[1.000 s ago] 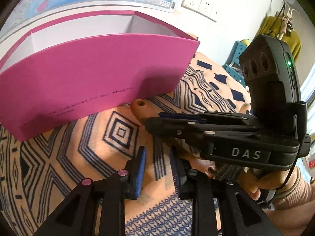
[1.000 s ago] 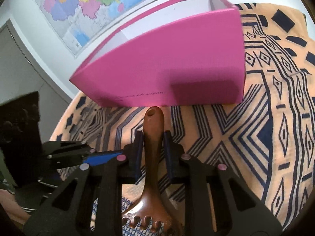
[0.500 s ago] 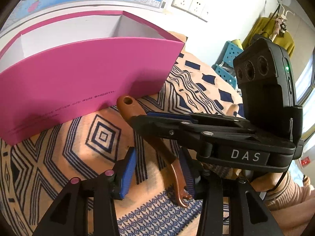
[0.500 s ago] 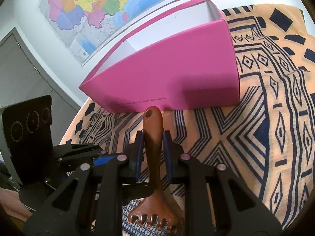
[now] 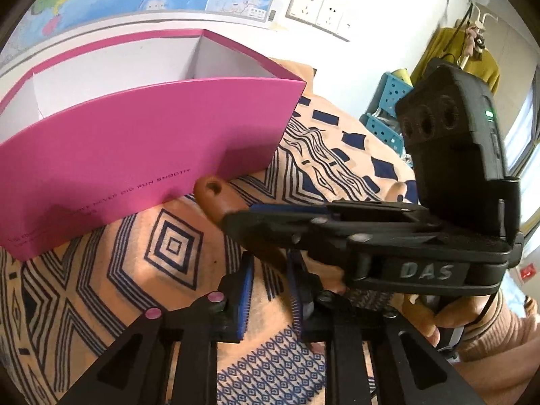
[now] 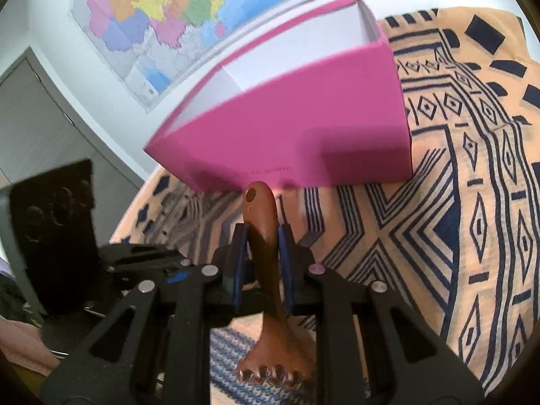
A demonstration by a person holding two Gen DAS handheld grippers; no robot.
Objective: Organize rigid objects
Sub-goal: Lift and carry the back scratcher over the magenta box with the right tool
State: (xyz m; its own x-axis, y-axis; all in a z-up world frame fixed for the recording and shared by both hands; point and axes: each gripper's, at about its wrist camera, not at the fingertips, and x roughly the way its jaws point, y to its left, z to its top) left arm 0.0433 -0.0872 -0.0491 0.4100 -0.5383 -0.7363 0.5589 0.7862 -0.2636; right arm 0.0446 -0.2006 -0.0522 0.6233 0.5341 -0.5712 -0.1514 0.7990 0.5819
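Observation:
A brown wooden utensil (image 6: 260, 222) with a toothed head (image 6: 270, 368) points its holed handle end (image 5: 216, 195) at the pink box (image 6: 303, 128). My right gripper (image 6: 260, 239) is shut on the handle's narrow edges. In the left wrist view the right gripper (image 5: 337, 229) lies sideways across the frame and hides most of the handle. My left gripper (image 5: 268, 263) is shut on the flat faces of the same handle, just behind the right one's pads. The pink box (image 5: 135, 155) stands open-topped with white inner walls; its floor is hidden.
A peach cloth with dark blue geometric print (image 6: 472, 202) covers the surface around the box (image 5: 101, 270). A wall map (image 6: 162, 6) and sockets (image 5: 317, 6) are behind. A hand and sleeve (image 5: 472, 320) hold the right tool. A blue crate (image 5: 388, 101) stands beyond the cloth.
My left jaws spread wide around the utensil's handle, then closed onto it. The right grip on the handle stayed as it was.

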